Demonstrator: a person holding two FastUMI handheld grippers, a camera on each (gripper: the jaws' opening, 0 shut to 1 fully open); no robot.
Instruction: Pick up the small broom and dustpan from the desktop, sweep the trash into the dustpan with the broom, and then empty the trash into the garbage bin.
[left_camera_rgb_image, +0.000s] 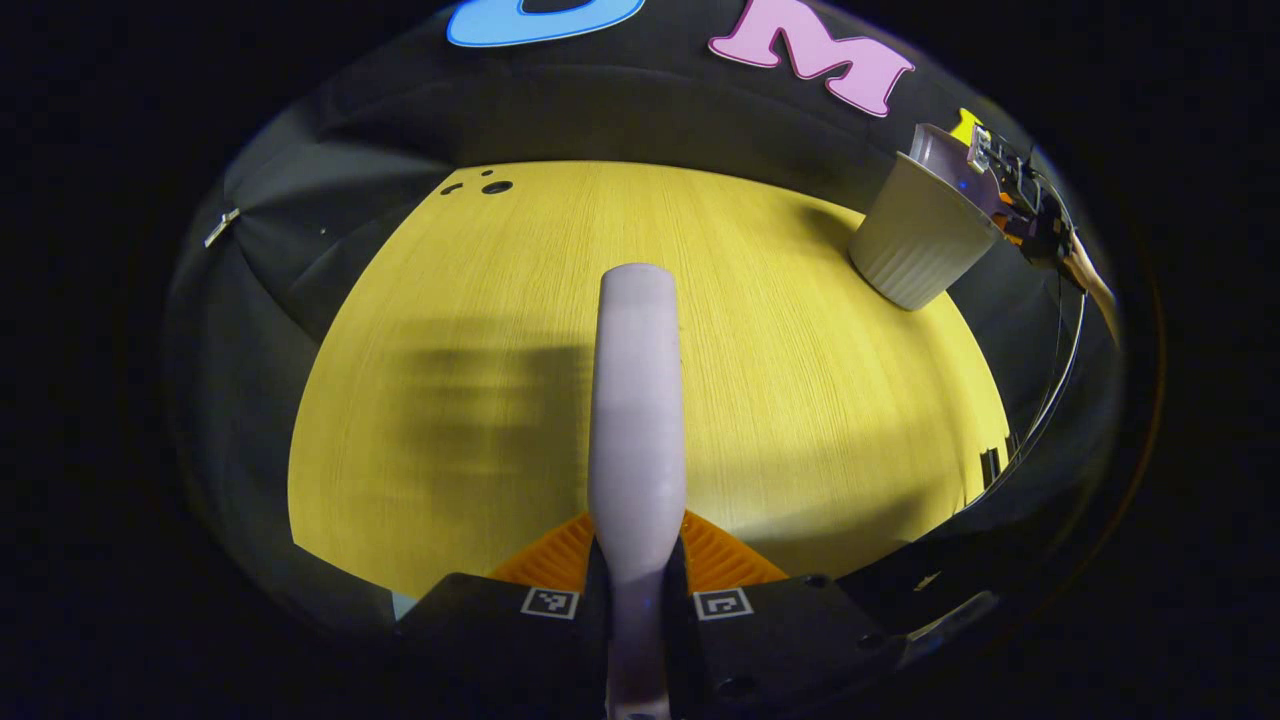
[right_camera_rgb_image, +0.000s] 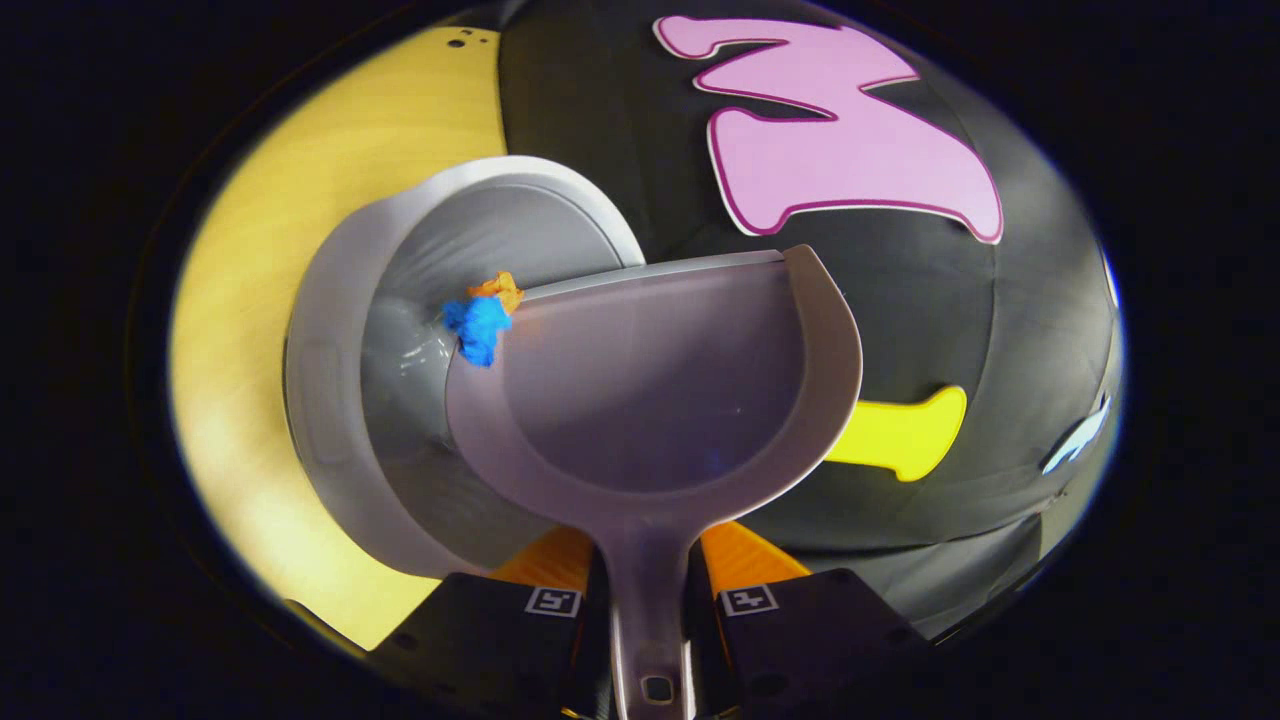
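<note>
Currently: my right gripper (right_camera_rgb_image: 648, 590) clamps the dustpan (right_camera_rgb_image: 660, 390) handle, tipped over the garbage bin (right_camera_rgb_image: 330, 400); trash (right_camera_rgb_image: 480, 325) at its lip, emptying unfinished. Left gripper (left_camera_rgb_image: 637, 565) clamps the broom (left_camera_rgb_image: 637, 400) above the tabletop (left_camera_rgb_image: 800, 400).

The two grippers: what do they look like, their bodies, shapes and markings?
In its own view, the left gripper has a dark, blocky body with two small square black-and-white tags, one on each side of the fingers, which have ridged pads. The right gripper looks the same build in its view: dark body, two square tags, ridged pads.
</note>
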